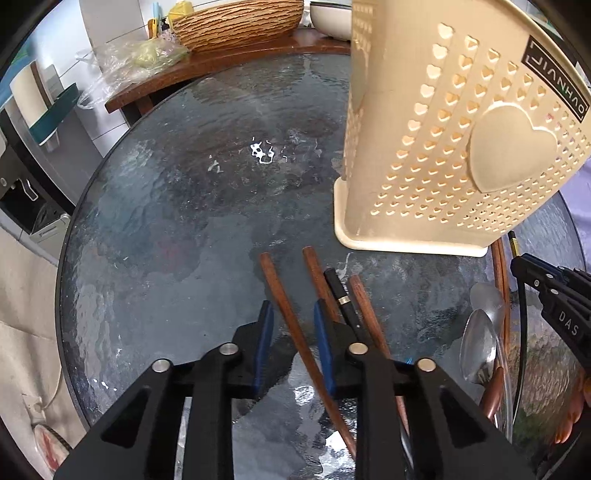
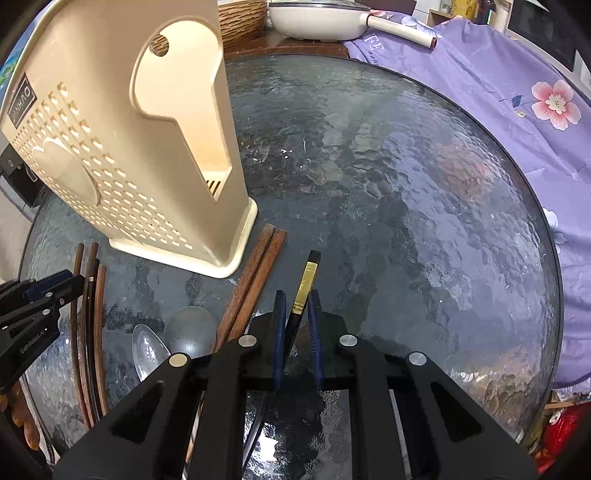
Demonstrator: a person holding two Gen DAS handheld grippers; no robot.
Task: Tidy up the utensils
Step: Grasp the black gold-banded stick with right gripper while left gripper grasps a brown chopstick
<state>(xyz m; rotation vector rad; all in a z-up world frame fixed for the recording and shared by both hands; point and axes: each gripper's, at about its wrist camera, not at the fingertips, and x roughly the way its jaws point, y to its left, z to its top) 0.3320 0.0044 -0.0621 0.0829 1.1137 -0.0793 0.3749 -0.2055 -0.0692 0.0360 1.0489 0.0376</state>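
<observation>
A cream perforated utensil holder (image 1: 461, 147) (image 2: 122, 147) stands upright on the round glass table (image 2: 406, 203). In front of it lie several brown wooden chopsticks and a black one with a silver band (image 1: 341, 295). My left gripper (image 1: 292, 306) is low over them, with one wooden chopstick (image 1: 280, 291) between its blue pads; a gap shows on the left side, so the pads are not pressing. My right gripper (image 2: 297, 295) is shut on a black chopstick with a gold end (image 2: 304, 284). Two metal spoons (image 2: 147, 347) (image 1: 478, 343) lie between the grippers.
A pair of wooden chopsticks (image 2: 255, 280) lies beside the holder's base. Behind the table a wooden ledge carries a woven basket (image 1: 236, 22), a white pan (image 2: 317, 22) and a plastic bag (image 1: 129, 59). A purple floral cloth (image 2: 498, 92) borders the table on the right.
</observation>
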